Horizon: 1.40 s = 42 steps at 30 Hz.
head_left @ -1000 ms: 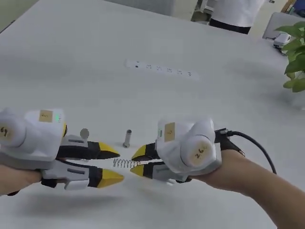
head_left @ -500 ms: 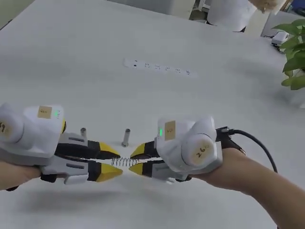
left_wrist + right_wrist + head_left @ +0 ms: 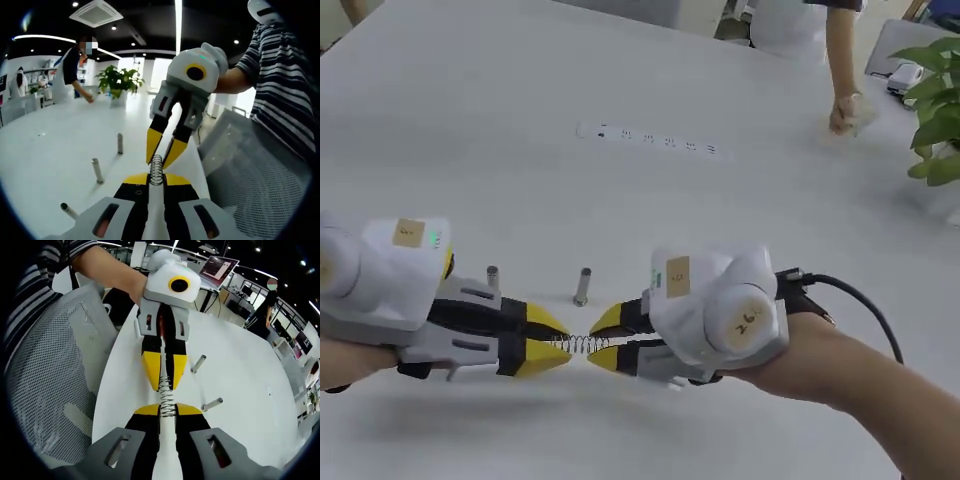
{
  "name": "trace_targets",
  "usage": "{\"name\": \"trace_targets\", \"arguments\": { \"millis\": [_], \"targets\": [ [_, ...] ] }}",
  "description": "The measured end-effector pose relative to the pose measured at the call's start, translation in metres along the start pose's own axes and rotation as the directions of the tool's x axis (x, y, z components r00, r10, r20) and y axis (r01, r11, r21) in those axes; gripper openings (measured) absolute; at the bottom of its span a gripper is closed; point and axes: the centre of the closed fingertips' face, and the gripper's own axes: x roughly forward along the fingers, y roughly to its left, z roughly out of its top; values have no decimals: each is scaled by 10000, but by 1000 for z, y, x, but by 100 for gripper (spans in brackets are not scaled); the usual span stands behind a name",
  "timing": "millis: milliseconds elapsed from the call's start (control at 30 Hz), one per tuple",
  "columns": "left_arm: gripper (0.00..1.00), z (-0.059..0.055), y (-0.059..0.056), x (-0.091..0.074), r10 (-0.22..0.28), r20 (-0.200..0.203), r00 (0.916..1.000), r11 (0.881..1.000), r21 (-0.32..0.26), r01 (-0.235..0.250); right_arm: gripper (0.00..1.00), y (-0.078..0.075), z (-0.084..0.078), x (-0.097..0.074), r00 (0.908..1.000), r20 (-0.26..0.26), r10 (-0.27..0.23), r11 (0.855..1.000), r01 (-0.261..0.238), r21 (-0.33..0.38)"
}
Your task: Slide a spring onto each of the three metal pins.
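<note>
The left hand reaches in level from the desk's (image 3: 470, 120) left side. Its left claw (image 3: 552, 341) points right, jaws pinched nearly together on one end of the spring (image 3: 577, 343), which hangs level near the desk's front edge. The right claw (image 3: 597, 341) points left, tip to tip with the other claw, its jaws in a narrow V nipping the spring's other end. Two upright metal pins (image 3: 583, 286) stand just beyond the claws, toward the far edge. The left gripper view adds a third pin (image 3: 69, 210) lying tilted. The right gripper view adds a mesh chair (image 3: 50, 365) by the front edge. A round sticker (image 3: 745, 322) on the right gripper reads roughly "26", blurred.
</note>
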Motion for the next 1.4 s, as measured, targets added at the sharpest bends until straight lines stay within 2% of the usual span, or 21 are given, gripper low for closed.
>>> {"name": "trace_targets", "arguments": {
  "millis": [433,600,767,1000,1400],
  "targets": [
    [2,0,-4,4,-244,-80,9997,9997,-10,244,9,2,-3,-3,10000,92,26,9995,-29,320],
    [2,-3,-8,4,-387,-232,9990,9992,36,388,12,6,-11,-3,9999,7,104,9989,-104,465],
    [2,-4,-9,4,-422,-278,9987,9991,12,423,9,10,-14,-3,9998,6,216,9987,-216,454],
    [2,-6,-9,1,-387,-339,9987,9992,-24,386,8,11,-10,-4,9998,116,177,9998,-177,-30],
    [2,-8,-10,1,-313,-441,9985,9995,65,317,7,9,3,-16,9999,119,118,9964,-108,-845]
  ]
}}
